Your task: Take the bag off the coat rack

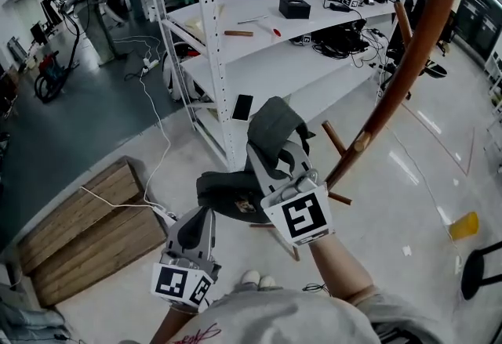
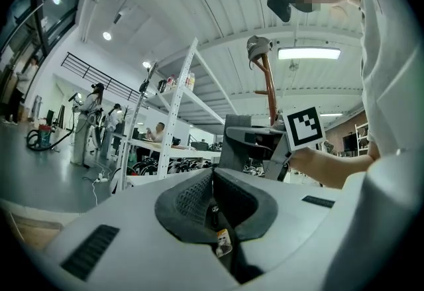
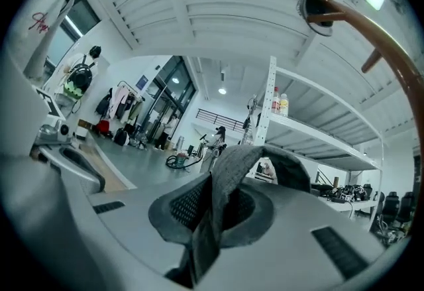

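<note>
Nothing legible here: the red scrawl (image 1: 200, 332) on the grey shirt (image 1: 290, 319) blurs, and the small tag (image 2: 224, 241) on the dark fabric bag (image 1: 223, 192) is too tiny.

Two handheld tools, the left gripper (image 1: 206, 211) and the right gripper (image 1: 265, 148), one dark bag (image 1: 226, 192), one wooden coat rack (image 1: 408, 60), one white shelving unit (image 1: 210, 60), one wooden pallet (image 1: 78, 233) at lower left.

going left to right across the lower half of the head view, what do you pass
wooden pallet → left gripper → bag → right gripper → coat rack → yellow thing on the floor
</note>
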